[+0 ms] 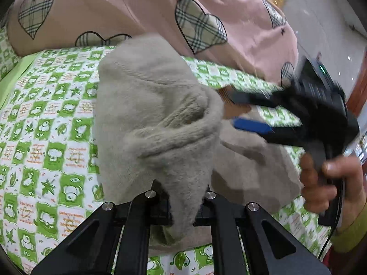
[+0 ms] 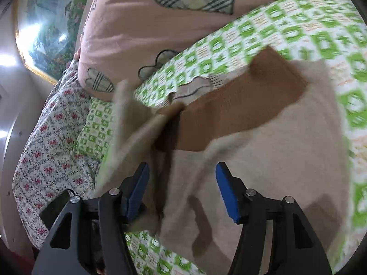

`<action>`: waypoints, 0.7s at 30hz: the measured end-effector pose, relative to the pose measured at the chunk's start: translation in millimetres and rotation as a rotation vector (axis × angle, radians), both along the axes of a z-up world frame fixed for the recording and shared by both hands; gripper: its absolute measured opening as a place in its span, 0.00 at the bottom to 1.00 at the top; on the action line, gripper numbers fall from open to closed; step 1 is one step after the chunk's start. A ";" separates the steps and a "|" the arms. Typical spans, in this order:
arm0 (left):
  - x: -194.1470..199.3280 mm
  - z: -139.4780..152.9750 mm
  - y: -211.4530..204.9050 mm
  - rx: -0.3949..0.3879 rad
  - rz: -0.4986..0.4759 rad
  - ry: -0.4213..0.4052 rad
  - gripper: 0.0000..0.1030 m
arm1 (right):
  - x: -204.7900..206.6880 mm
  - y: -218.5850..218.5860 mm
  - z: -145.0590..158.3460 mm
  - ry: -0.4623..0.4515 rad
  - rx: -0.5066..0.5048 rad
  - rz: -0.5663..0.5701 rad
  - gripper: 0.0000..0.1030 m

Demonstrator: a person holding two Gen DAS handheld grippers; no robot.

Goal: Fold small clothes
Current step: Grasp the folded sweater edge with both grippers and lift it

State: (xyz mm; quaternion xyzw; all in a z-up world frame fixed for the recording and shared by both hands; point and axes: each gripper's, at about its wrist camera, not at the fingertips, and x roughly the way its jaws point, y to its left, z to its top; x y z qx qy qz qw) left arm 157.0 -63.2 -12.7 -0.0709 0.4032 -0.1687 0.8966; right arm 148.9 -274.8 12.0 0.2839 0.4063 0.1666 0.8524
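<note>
Nearest the left wrist lens, the left tool (image 1: pixel 183 204) is seen pressed together on a bunch of the grey knit (image 1: pixel 156 119), which is lifted off the bed (image 1: pixel 45 119) and hangs in a thick roll above the green-checked sheet; the rest of the garment lies flat to the right, partly over a brown piece (image 2: pixel 240 112) whose nature cannot be told. The right tool (image 2: pixel 182 192) is held spread, its blue pads (image 2: pixel 226 192) either side of the cloth but not pressing it; in the left view it is seen at the right, gripped by a hand (image 1: pixel 330 183). Both views are smeared by motion.

The step in hand is judged to be a fold of the lifted part over the flat part. It would be done well if the pinch were kept firm, the lifted edge carried level across and laid down without twist, and the flat layer held or smoothed by the right tool so that it is not dragged.

Open sheet is left on the near and left sides; on the far side a pink quilt (image 1: pixel 137 11) is heaped close by and should be kept clear of; a floral cloth (image 2: pixel 45 155) is seen at the left of the right view.
</note>
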 end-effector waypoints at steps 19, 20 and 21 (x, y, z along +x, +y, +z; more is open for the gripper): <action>-7.3 35.3 -60.5 -0.022 -0.170 -0.055 0.09 | 40.6 26.8 60.8 -0.119 -0.179 0.105 0.16; -6.7 35.7 -74.5 -0.027 -0.195 -0.051 0.09 | 33.2 14.8 66.1 -0.119 -0.190 0.085 0.16; -5.5 33.8 -90.0 -0.029 -0.219 -0.042 0.09 | 25.8 -0.5 68.0 -0.114 -0.208 0.063 0.16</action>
